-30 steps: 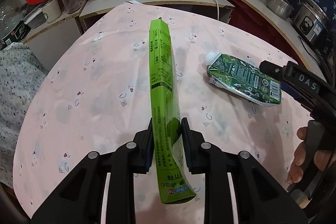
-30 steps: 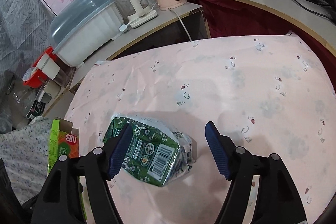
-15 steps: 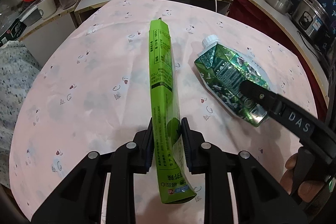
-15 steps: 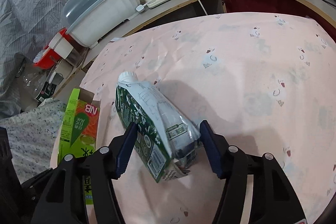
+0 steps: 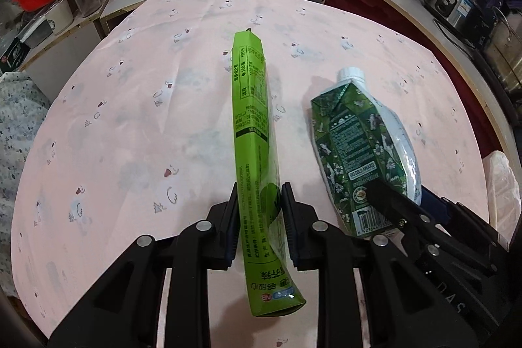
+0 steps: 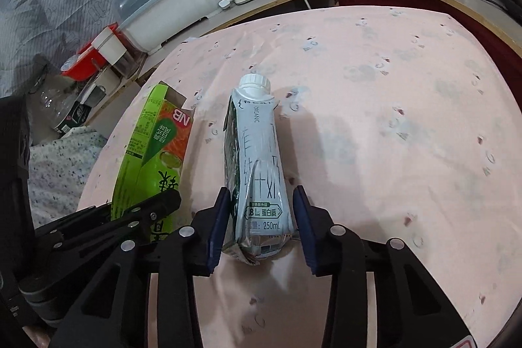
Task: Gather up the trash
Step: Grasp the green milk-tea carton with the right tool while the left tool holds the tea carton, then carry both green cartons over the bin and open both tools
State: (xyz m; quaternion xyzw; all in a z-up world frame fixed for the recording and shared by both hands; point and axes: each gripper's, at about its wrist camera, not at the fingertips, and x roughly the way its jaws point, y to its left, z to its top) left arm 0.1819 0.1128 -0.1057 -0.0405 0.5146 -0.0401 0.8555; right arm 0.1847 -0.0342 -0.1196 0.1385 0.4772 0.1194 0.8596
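The left gripper [image 5: 257, 211] was clamped on the flattened lime-green cardboard box [image 5: 253, 132], held above the pink patterned tablecloth [image 5: 130, 119]. The right gripper's [image 6: 259, 217] jaws had just been closing around the crumpled green-and-white milk carton [image 6: 257, 172], pads pressing. Both pieces were collected; binning remained, no bin visible.

The right gripper [image 6: 261, 217], whose jaws have just been closing, has its blue pads [image 6: 218, 222] clamped on a crumpled white-and-green milk carton with a white screw cap [image 6: 257, 158], above the pink patterned tablecloth [image 6: 391, 126]. Just left, the black left gripper [image 6: 143, 211] holds a flattened bright green cardboard box [image 6: 153, 149].
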